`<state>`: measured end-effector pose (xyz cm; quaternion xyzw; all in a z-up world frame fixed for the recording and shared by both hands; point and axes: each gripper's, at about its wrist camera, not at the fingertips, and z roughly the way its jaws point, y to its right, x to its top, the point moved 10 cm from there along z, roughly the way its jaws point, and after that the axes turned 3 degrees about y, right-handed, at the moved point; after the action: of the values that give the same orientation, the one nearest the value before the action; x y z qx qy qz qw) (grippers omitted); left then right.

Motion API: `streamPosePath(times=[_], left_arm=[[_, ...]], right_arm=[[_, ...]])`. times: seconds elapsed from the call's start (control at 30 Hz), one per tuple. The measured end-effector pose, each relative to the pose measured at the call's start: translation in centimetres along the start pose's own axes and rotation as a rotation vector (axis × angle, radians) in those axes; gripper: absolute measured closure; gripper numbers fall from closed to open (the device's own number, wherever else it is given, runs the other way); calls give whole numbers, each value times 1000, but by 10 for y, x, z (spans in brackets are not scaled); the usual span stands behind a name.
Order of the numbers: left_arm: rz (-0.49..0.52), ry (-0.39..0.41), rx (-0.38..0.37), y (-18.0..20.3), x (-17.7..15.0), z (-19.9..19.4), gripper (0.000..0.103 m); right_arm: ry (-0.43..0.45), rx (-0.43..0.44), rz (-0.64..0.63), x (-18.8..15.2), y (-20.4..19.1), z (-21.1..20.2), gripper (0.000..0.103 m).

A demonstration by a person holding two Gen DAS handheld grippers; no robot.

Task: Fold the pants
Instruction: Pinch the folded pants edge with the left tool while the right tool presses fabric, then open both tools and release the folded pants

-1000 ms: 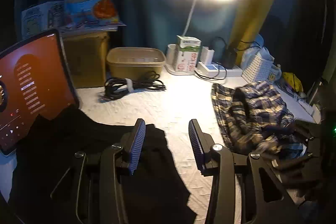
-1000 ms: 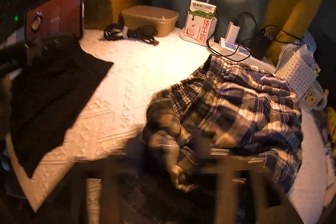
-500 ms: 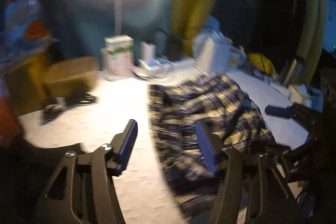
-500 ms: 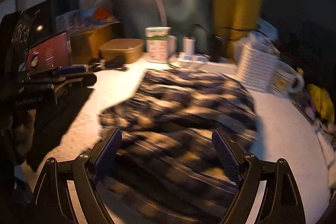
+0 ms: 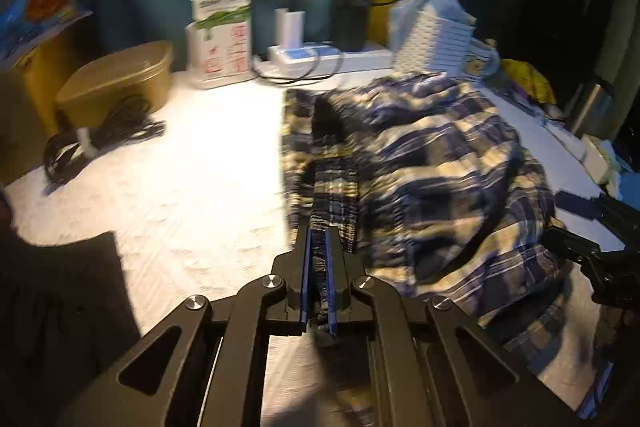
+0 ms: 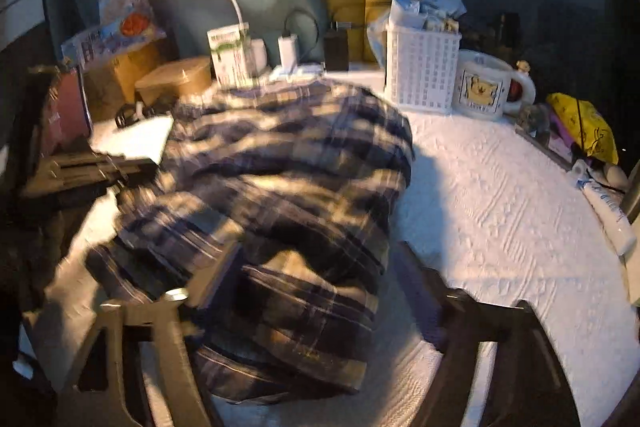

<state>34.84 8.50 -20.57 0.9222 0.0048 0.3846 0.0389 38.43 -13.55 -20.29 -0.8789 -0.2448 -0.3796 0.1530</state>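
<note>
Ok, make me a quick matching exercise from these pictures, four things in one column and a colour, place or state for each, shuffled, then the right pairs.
Things:
1. left gripper
2. right gripper
3. plaid pants
4. bear mug

Descriptions:
A. crumpled in a heap on the white cloth
B. jaws apart over the near end of the fabric
C. clamped on a strip of plaid fabric
D. standing right of the white basket

Pairs: 1-C, 2-B, 3-A, 4-D
</note>
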Motion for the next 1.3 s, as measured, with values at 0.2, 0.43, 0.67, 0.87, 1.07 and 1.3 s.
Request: streamPosePath(times=[0.2, 0.43, 0.67, 0.87, 1.07, 1.3], left_arm=[[6, 18, -55, 14, 2, -20, 97], [44, 54, -96, 35, 10, -19, 39], [50, -4, -48, 23, -5, 13, 79], [-2, 21, -17, 4, -1, 2, 79], [-19, -25, -31, 2, -9, 10, 76], [31, -63, -22, -6, -9, -3, 53]], right_arm=[[-23, 14, 22, -11, 4, 1, 46], [19, -26, 55, -11, 31, -24, 46], [-35, 32, 57, -32, 22, -13, 46], [-95, 24, -14, -47, 5, 0, 78], [-108, 0, -55, -54, 6, -8, 83], [-148, 25, -28, -65, 10, -23, 82]])
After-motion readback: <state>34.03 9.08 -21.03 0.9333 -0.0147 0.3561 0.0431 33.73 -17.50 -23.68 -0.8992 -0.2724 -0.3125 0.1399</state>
